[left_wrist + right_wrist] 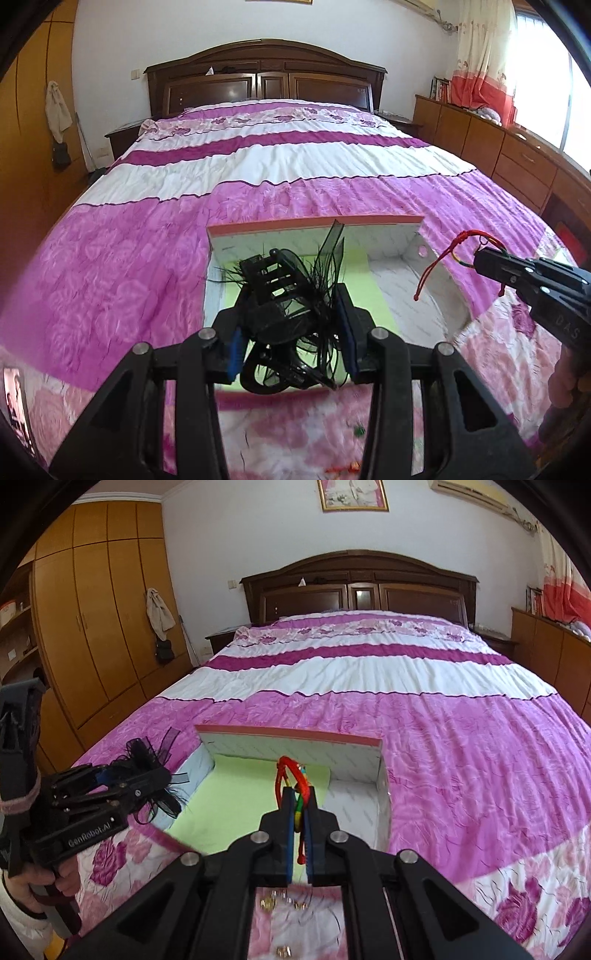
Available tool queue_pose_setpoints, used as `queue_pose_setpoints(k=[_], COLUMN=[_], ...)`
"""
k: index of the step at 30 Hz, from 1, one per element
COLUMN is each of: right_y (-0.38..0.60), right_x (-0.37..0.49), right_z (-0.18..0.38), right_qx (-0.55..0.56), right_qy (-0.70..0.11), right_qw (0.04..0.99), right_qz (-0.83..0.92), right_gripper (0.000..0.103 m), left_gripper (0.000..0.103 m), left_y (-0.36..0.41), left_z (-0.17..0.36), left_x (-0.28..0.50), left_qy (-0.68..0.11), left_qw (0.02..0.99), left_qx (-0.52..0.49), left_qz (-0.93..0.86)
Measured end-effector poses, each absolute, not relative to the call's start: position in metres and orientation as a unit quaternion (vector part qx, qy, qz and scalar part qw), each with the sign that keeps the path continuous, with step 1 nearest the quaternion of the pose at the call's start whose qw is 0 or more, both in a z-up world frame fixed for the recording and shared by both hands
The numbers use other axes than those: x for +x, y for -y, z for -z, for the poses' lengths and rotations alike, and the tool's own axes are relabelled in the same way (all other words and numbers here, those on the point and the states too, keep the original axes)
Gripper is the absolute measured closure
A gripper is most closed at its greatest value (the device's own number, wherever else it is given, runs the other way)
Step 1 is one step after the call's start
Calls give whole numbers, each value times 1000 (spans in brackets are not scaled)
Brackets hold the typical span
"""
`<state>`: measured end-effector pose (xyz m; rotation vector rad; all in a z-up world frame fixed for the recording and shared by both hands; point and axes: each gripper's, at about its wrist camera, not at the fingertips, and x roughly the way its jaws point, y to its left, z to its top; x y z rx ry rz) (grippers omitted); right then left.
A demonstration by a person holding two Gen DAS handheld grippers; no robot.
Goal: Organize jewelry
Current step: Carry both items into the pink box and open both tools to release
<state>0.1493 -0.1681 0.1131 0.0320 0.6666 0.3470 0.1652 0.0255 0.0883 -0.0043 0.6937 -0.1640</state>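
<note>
Now red bracelet (291, 779) in right gripper (300, 805)

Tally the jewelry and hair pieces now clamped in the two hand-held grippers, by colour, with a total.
Black: 1, the feathered hair clip in the left hand-held gripper
Red: 1, the cord bracelet with some green and yellow thread, in the right hand-held gripper
Total: 2

Open box (295, 744) on bed (443, 716), small beads (282, 901) in front
</note>
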Motion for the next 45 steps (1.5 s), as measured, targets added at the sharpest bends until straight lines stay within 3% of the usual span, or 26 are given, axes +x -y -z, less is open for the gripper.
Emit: queue_pose_setpoints(k=[19,31,35,37,39,45], right_y=[155,158,159,158,158,158], right_x=[251,272,271,268,263,253], right_z=[-44,-14,-18,-21,-27,-44], right_qx=[-9,-21,-9,-6,-5,-7], right_qy=[-403,-448,-450,-446,-435,-418], right_qw=[908,888,887,888,893,900], right_qz=[-114,-98,-106,-110,-111,-120], right_gripper=[98,97,86,67,56,56], left_gripper=[69,62,57,54,47,44], left_y=[-14,-11,-11,-10,-9,-11], left_z=[-15,-13,-12,-15,-20,-34], left_x=[255,269,269,266,262,252], left_qy=[-432,-441,-449,-450,-445,-434], left_qw=[900,897,892,892,893,898], left_qx=[-6,2,-3,-3,-3,-13], left_qz=[51,41,42,52,61,71])
